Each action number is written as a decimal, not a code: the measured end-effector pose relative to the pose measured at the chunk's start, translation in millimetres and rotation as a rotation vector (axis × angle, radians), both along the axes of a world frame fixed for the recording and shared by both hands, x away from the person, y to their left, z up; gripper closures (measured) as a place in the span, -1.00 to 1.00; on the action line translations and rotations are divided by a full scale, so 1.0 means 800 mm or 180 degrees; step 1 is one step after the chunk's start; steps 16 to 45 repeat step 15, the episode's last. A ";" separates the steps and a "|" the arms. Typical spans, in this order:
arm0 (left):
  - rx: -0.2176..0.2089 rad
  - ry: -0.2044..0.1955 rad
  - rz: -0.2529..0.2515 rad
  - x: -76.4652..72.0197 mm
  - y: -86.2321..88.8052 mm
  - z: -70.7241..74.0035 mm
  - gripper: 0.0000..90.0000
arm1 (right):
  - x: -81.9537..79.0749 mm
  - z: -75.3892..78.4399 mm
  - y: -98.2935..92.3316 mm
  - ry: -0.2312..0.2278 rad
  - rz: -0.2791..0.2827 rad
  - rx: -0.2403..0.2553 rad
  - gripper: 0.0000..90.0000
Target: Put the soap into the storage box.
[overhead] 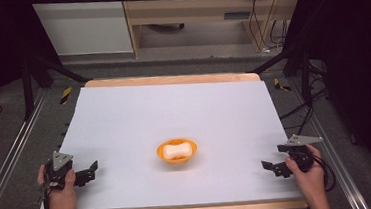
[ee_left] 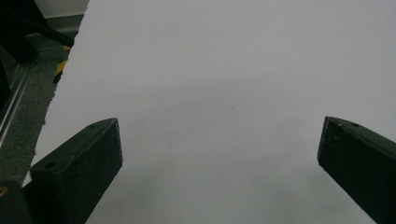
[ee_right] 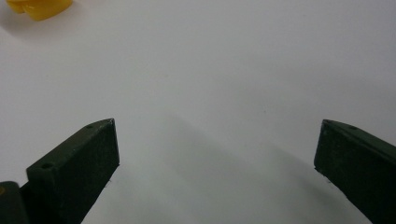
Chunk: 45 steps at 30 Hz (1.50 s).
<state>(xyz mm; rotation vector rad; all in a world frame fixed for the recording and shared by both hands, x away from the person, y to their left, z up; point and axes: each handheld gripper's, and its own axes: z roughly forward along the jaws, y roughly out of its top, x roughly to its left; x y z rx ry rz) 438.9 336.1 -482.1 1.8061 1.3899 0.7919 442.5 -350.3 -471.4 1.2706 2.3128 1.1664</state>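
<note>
An orange bowl (overhead: 176,150) sits near the middle front of the white table sheet (overhead: 174,110), with a white bone-shaped object (overhead: 177,149) lying in it. My left gripper (overhead: 89,172) rests at the front left, held by a hand, its jaws wide apart over bare sheet (ee_left: 219,126). At the front right my right gripper (overhead: 271,167) is also held open, pointing towards the bowl. The bowl's orange rim (ee_right: 39,7) peeks in at the top left of the right gripper view. Nothing lies between either pair of jaws (ee_right: 217,128).
The sheet covers a wooden tabletop (overhead: 171,79). Black frame legs (overhead: 35,71) stand at the back corners, and cables (overhead: 299,110) trail on the floor to the right. Metal rails (overhead: 7,163) run along both sides of the table.
</note>
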 end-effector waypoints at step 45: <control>0.0021 0.0001 -0.0010 0.000 -0.001 0.000 -1.00 | -0.013 -0.010 -0.012 -0.0082 -0.0126 0.0174 -0.99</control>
